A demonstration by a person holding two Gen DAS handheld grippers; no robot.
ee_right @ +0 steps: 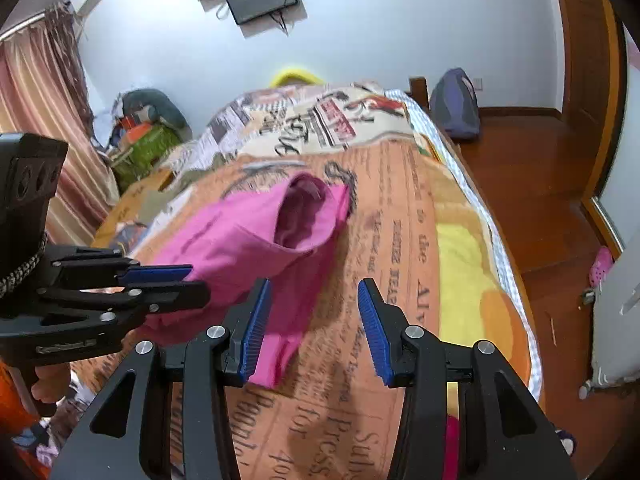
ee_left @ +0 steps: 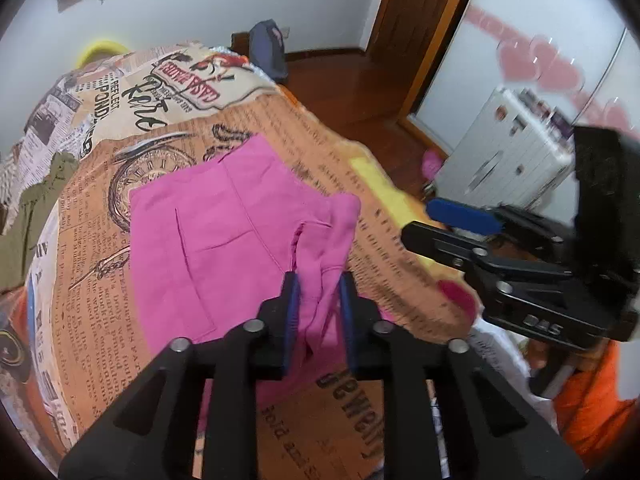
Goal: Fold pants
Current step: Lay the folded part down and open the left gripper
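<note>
Soft matt cloth, hard matt plastic

Pink pants (ee_left: 224, 216) matt cloth between left claw (ee_left: 319, 312) ribbed blue pads; printed bedspread (ee_left: 400, 248) beneath; glossy wood floor (ee_right: 532, 184) beyond right claw (ee_right: 314, 328).

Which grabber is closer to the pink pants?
Left. The left gripper has a bunch of the pants between its fingers. The right gripper is open beside them, holding nothing.

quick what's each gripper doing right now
left gripper: pink pants fabric bunched between its pads, but whether they press it cannot be told.
right gripper: open, nothing gripped.
</note>
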